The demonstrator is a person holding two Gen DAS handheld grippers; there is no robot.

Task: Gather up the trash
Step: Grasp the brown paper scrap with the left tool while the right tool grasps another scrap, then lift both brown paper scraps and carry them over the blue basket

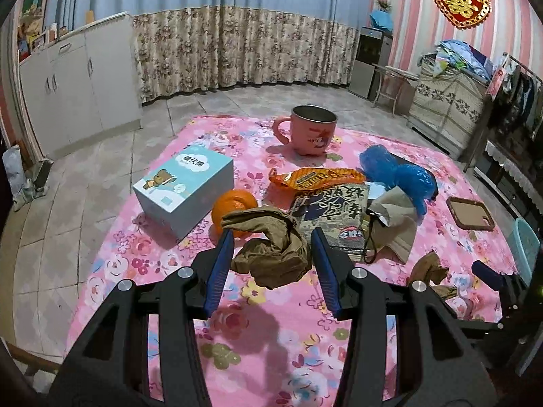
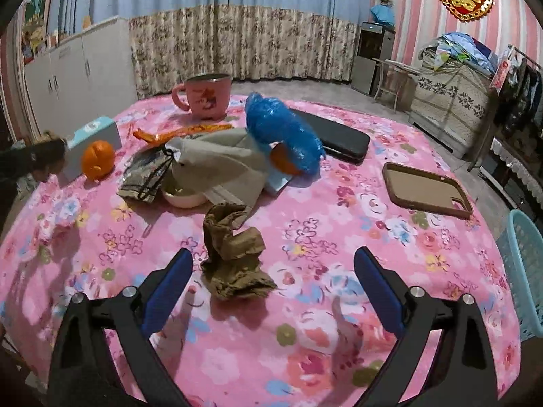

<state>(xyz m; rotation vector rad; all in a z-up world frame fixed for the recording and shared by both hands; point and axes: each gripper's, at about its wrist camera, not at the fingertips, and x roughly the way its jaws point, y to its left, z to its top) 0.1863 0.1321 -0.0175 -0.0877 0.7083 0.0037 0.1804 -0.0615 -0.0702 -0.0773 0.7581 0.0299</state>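
Observation:
My left gripper [image 1: 272, 237] is shut on a crumpled brown wrapper [image 1: 271, 254], which hangs above the pink flowered tablecloth [image 1: 237, 339] and throws a shadow on it. My right gripper [image 2: 274, 253] stands open and low over the cloth. A second crumpled brown wrapper [image 2: 234, 257] lies on the cloth between its blue pads [image 2: 166, 295] without touching either. In the left wrist view the right gripper [image 1: 488, 274] shows at the right edge beside that wrapper [image 1: 429, 269]. A teal basket [image 2: 524, 271] stands off the table's right edge.
Further back on the cloth lie an orange [image 2: 98, 159], a light blue box [image 1: 183, 190], an orange snack wrapper [image 1: 315, 178], a dark printed packet [image 1: 332, 217], a grey mask [image 2: 220, 166], a blue plastic bag [image 2: 285, 135], a pink mug [image 2: 203, 96], a brown phone case [image 2: 427, 190] and a black case [image 2: 339, 137].

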